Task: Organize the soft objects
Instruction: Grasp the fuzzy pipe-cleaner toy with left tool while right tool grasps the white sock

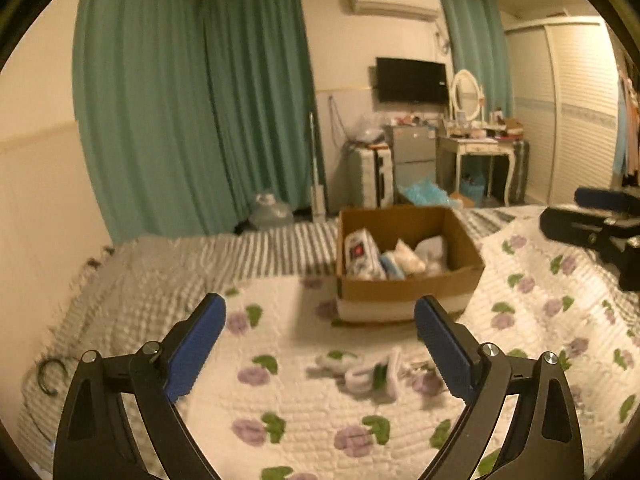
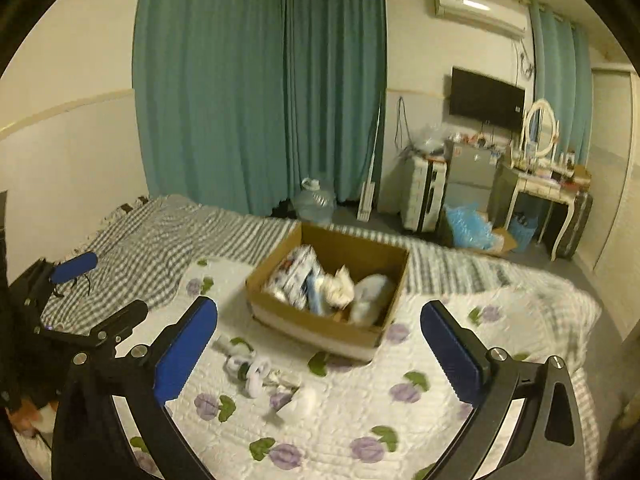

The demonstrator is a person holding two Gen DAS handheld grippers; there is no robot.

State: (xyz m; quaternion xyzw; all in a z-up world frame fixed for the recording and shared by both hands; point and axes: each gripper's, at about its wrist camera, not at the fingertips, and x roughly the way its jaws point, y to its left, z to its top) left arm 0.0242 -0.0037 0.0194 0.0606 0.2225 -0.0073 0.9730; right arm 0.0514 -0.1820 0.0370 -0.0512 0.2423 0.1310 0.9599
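Observation:
A cardboard box (image 1: 404,294) (image 2: 320,330) stands on the flowered quilt and holds several soft items: a printed pack (image 1: 360,256), a blue pack and white bundles (image 2: 370,294). A small white soft toy with green parts (image 1: 370,372) (image 2: 250,366) lies on the quilt in front of the box. A small white object (image 2: 300,402) lies just beside it. My left gripper (image 1: 320,344) is open and empty above the toy. My right gripper (image 2: 320,354) is open and empty, with the toy near its left finger. The left gripper also shows in the right wrist view (image 2: 96,300).
The flowered quilt (image 1: 304,424) covers the near bed; a striped grey blanket (image 1: 180,264) lies behind. Green curtains, a water jug (image 2: 314,200), a suitcase, a dressing table with a mirror (image 1: 466,96) and a wardrobe stand beyond the bed. A dark hoop (image 1: 50,376) lies at the left bed edge.

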